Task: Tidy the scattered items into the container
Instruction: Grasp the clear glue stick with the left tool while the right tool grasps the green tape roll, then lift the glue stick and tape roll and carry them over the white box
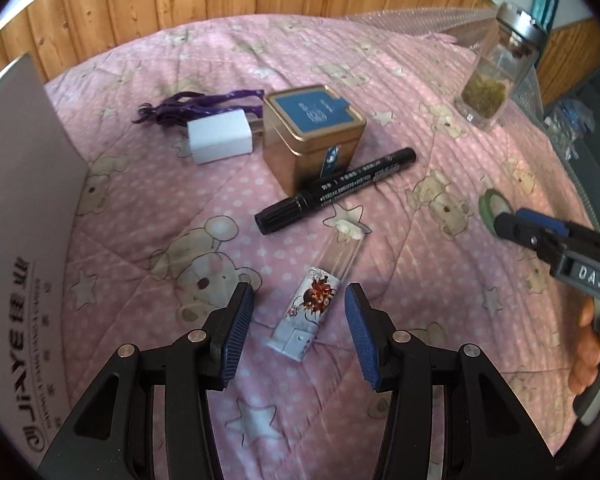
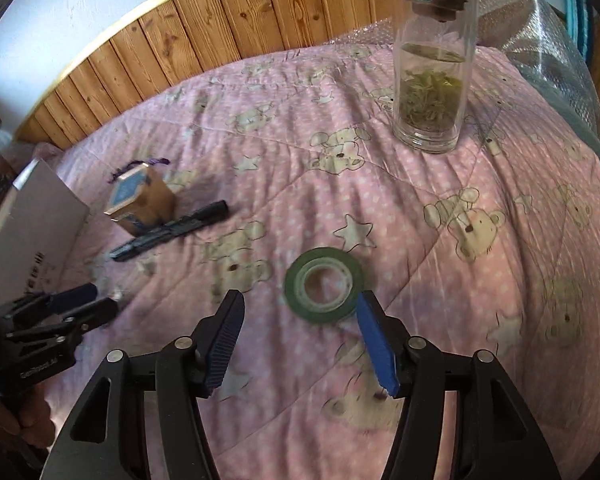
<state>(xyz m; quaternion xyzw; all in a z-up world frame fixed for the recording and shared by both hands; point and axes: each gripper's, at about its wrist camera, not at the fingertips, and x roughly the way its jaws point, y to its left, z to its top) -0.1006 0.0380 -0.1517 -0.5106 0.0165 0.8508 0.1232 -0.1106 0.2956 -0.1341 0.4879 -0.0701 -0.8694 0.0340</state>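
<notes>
The quilt on the bed spreads under everything, pink with bears and stars. A grey box stands at its left edge, cut off by the frame, so I cannot see inside it. Far right stands a glass jar with green leaves at the bottom; its lid runs out of the top of my right view.

A gold tin with a blue lid sits mid-quilt. A white charger lies just beside it on the left, with a purple cord bunched behind. A black marker leans against the tin's front corner. Nearer me lies a clear tube with a printed label; its far end is see-through and hard to trace against the quilt.

My left gripper hangs low over the tube, fingers spread wide on either side of its labelled end, touching nothing. My right gripper is likewise released, spread wide before a green tape roll, its right pad just at the roll's edge; I cannot tell whether it touches.

In the left view the tape is mostly hidden behind my right gripper's tip. My right hand shows only as fingers wrapped on the handle at the frame edge.
</notes>
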